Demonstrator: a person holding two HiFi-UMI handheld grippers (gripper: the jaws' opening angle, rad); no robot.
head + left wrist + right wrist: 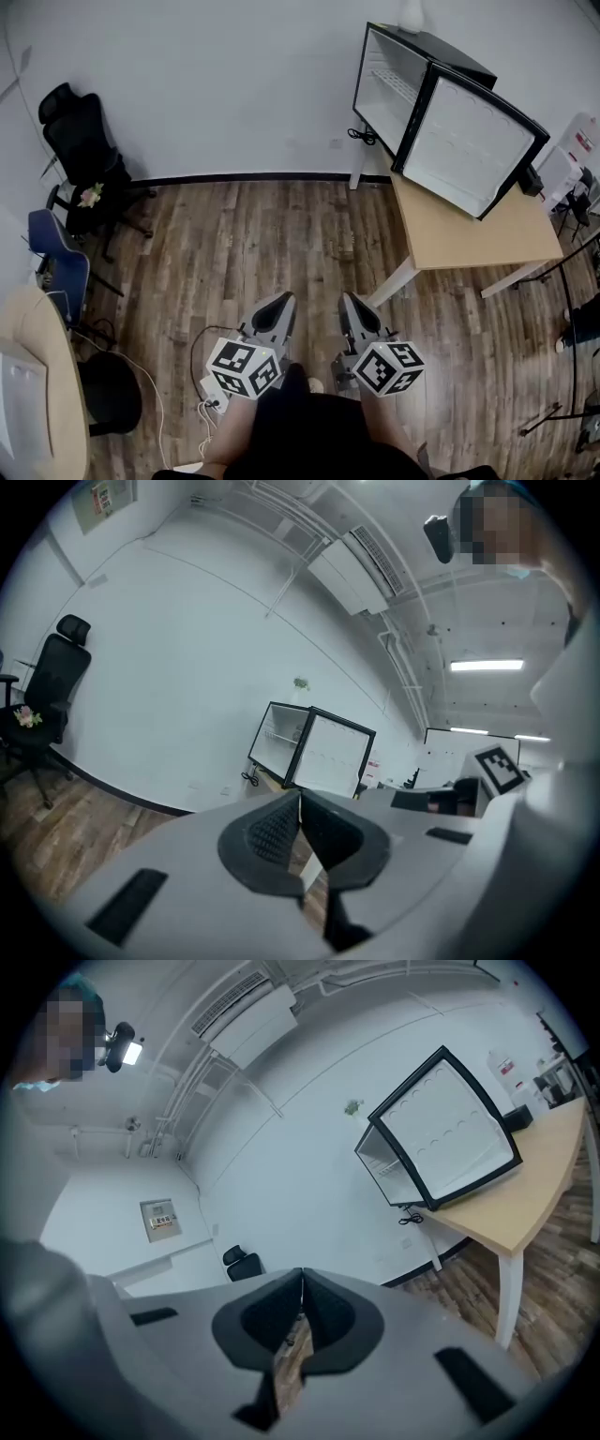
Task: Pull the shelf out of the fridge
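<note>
Starting position, task not yet begun. The fridge (386, 98) stands on a table (469, 239) against the far wall, its door (473, 141) swung fully open toward the right. The wire shelf (397, 84) sits inside the upper part of the cabinet, seated level in its slots and not drawn forward. The left gripper (282, 302) and right gripper (350, 302) are held side by side close to the person's body, over the wood floor (281, 244), well apart from the fridge. In each gripper view the jaws are pressed together tip to tip with nothing between them, so both claws are clenched and empty.

Done: only the door, already open, so the shelf is exposed. Left, by judgement: the whole approach to the table, opening a claw, gripping the shelf's front edge, and sliding it straight out clear of the cabinet.
</note>
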